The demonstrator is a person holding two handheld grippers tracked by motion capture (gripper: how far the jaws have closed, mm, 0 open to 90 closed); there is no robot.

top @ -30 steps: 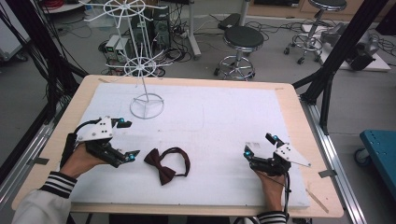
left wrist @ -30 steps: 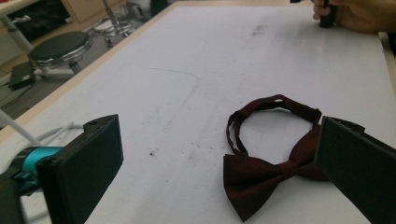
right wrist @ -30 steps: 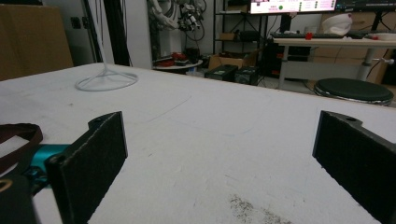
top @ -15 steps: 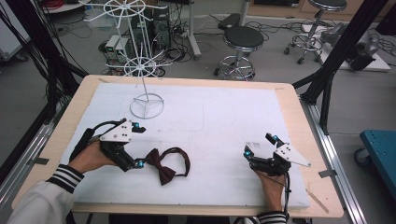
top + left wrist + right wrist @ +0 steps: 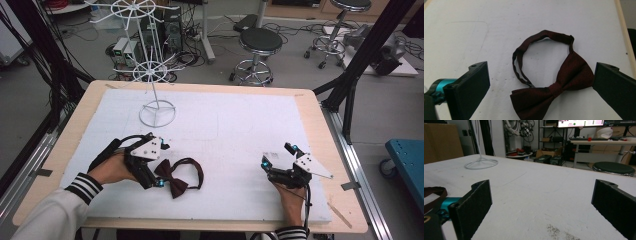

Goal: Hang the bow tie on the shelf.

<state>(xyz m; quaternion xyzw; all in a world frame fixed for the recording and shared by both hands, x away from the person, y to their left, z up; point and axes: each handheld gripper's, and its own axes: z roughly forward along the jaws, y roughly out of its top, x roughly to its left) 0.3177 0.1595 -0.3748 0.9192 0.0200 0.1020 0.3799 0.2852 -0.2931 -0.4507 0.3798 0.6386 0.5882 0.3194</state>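
Note:
A dark maroon bow tie (image 5: 176, 179) with its neck strap looped lies flat on the white pad (image 5: 235, 125) at the front left. My left gripper (image 5: 159, 176) hangs over it, open, with the bow tie (image 5: 554, 90) between its two spread jaws and the strap (image 5: 541, 35) curling away beyond. My right gripper (image 5: 274, 161) rests open near the front right of the pad, nothing between its jaws (image 5: 541, 202). A white wire stand (image 5: 156, 112) with ring tiers rises from the pad's far left; its base ring (image 5: 481, 163) lies ahead of the right gripper.
The pad covers a wooden table (image 5: 325, 130). A bit of the maroon strap (image 5: 434, 191) peeks in at the left of the right gripper view. Beyond the far edge stand a black stool (image 5: 260, 42), cables and equipment on the floor.
My left gripper has moved right and forward from the pad's left edge to straddle the bow tie. The right gripper has stayed put.

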